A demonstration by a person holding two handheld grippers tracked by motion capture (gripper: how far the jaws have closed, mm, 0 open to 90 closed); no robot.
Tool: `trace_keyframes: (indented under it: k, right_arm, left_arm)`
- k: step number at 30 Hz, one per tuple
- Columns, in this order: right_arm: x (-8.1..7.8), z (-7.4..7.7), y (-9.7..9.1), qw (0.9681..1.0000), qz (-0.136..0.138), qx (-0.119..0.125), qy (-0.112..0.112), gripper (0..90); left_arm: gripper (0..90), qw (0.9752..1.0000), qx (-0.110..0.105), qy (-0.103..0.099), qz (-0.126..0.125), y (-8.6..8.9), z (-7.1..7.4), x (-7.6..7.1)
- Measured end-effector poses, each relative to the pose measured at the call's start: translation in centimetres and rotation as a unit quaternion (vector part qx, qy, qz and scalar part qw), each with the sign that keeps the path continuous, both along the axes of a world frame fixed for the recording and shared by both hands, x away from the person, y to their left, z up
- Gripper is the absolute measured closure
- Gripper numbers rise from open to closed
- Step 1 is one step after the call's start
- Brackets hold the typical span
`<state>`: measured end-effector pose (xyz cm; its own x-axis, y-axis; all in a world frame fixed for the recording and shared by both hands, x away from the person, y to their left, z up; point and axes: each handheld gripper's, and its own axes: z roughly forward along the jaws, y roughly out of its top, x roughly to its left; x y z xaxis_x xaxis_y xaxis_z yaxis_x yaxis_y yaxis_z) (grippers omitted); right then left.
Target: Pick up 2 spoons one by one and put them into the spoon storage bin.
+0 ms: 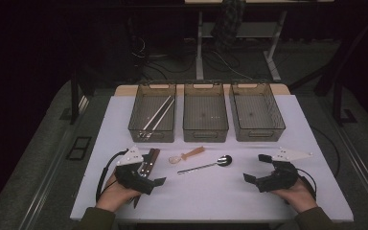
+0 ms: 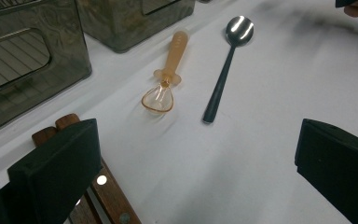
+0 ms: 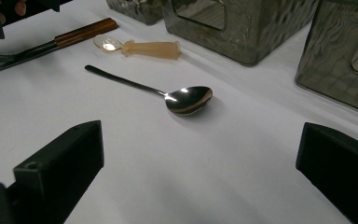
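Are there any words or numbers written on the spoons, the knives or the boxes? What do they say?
No words, numbers or signs can be read anywhere.
Shiny metal spoon with a dark handle: no marking visible.
Small translucent orange plastic spoon: no marking visible.
Wooden-handled cutlery with metal rivets: no writing visible.
Three smoky see-through plastic bins: no label seen.
Both black grippers, left and right: no writing seen.
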<state>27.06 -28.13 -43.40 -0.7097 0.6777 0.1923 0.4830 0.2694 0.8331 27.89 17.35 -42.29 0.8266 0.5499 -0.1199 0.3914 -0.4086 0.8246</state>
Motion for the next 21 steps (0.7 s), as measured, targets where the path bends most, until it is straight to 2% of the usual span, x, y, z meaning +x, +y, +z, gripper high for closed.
trace_keyframes:
  k: [8,9,10,14,21]
  right_arm:
    - [0.8,0.8,1.1,0.9998,0.005,-0.019,0.009,0.8]
    - [0.9,1.0,1.3,0.9997,0.004,-0.021,0.009,5.8]
    - [0.9,1.1,1.4,0.9998,0.005,-0.019,0.004,7.0]
    - [1.9,1.2,2.1,0.9997,0.016,-0.016,0.012,14.0]
    - [3.9,0.8,3.2,0.999,0.017,-0.012,0.04,24.0]
  left_arm:
    - [0.0,1.0,0.005,0.0,-0.006,-0.2,0.1,0.1]
    - [0.0,1.0,0.006,0.0,-0.005,-0.2,0.1,0.1]
    - [0.0,1.0,0.006,-0.001,-0.006,-0.2,0.1,0.0]
    - [0.0,0.9999,0.01,-0.006,-0.007,-0.4,0.1,0.0]
    - [0.0,1.0,0.003,-0.007,-0.006,-0.3,0.0,0.0]
